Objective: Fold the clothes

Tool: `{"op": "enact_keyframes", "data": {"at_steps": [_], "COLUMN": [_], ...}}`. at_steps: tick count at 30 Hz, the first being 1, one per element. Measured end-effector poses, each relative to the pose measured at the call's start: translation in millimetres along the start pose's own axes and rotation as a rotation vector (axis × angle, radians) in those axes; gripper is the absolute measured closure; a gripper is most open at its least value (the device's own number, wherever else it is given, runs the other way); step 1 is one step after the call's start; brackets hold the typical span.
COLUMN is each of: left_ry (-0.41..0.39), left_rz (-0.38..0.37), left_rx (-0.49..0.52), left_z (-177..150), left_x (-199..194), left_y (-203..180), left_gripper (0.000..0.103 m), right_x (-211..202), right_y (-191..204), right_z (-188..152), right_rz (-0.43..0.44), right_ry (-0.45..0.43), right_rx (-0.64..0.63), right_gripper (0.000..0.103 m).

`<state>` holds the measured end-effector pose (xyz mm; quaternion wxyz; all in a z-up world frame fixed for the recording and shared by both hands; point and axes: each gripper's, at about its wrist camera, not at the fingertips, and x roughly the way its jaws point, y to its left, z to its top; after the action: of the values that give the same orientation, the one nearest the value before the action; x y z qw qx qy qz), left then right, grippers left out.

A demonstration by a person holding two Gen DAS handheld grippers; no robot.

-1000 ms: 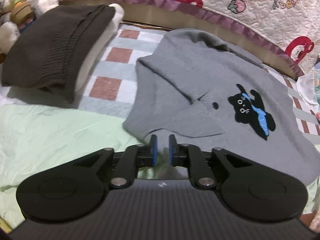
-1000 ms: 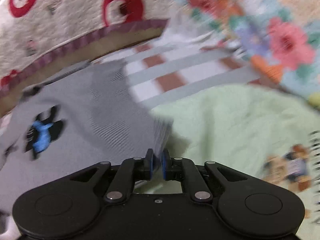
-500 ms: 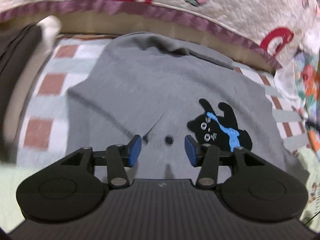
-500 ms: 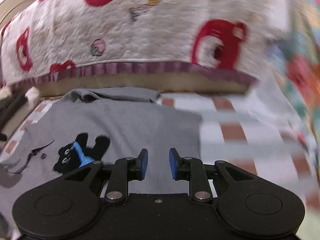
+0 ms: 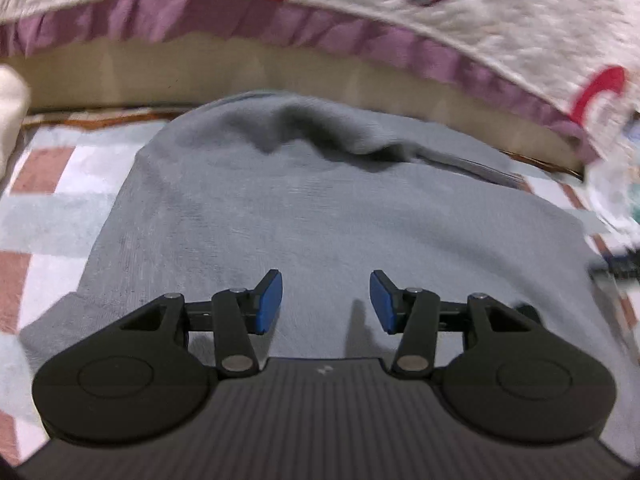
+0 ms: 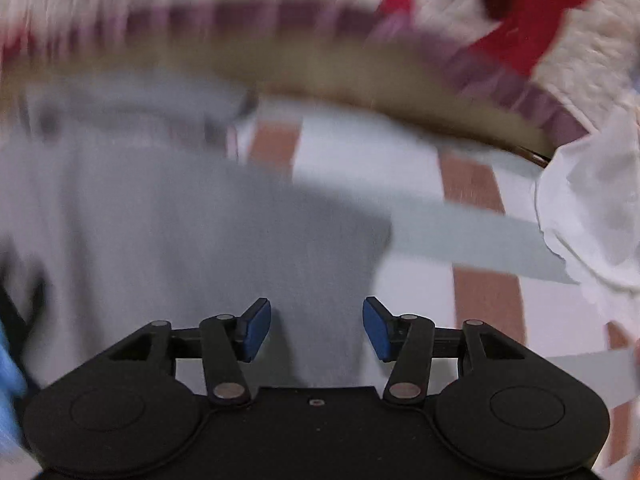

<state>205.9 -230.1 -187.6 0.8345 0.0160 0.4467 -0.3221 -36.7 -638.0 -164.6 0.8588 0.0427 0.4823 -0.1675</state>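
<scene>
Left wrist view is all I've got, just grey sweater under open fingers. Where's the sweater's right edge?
Observer: In the right wrist view, the grey sweater ends just right of the right gripper, with the checked sheet bare beyond it.
Operator: Is that gripper holding anything?
Observer: No. Its fingers are spread apart over the sweater's edge, nothing between them.
Operator: Anything lying out past that edge?
Observer: Yes, crumpled white fabric lies on the sheet at the far right, apart from the sweater. That view is motion-blurred, so I cannot tell what it is.
</scene>
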Motion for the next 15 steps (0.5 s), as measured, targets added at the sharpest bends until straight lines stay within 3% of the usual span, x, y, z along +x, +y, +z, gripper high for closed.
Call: {"op": "enact_keyframes", "data": {"at_steps": [1,4,8,11,12,14,15], "left_ry": [0.01,-0.012,-0.037,-0.028,-0.025,-0.025,-0.029], "left_rz": [-0.008,-0.029,0.006,0.018,0.023,0.038,0.041], "left_rx": [-0.015,0.003,0.063,0.052,0.044,0.023,0.009], "left_z": [2.6,5.5,1.9,-0.6,-1.2,-2.1,-2.0], "left_x": [8.4,15.5,11.8,7.6,6.6,5.1,3.9], "left_y": [1.3,2.5,12.5,29.7,35.1,44.6,48.7], "left_gripper": [0.056,0.056,0.056,0.055,0.055,0.055,0.055], "right_x": [0.8,4.2,25.1,39.6,41.8,43.6,37.2], "right_y": [0.9,-15.2,-30.7,-38.7,-36.4,-27.5,-17.2], "right_z": [-5.6,-1.3,12.6,20.7,23.5,30.2,33.4], "right_rz": [-0.002,0.057,0.037,0.059,0.063,0.1,0.141], "right_ry": [-0.008,-0.014,-0.042,-0.106,-0.136,-0.185,-0.217], "right_rx": [-0.022,0.101,0.217,0.324,0.334,0.341,0.339], "right_gripper": [0.046,0.043,0.033,0.022,0.033,0.089,0.089]}}
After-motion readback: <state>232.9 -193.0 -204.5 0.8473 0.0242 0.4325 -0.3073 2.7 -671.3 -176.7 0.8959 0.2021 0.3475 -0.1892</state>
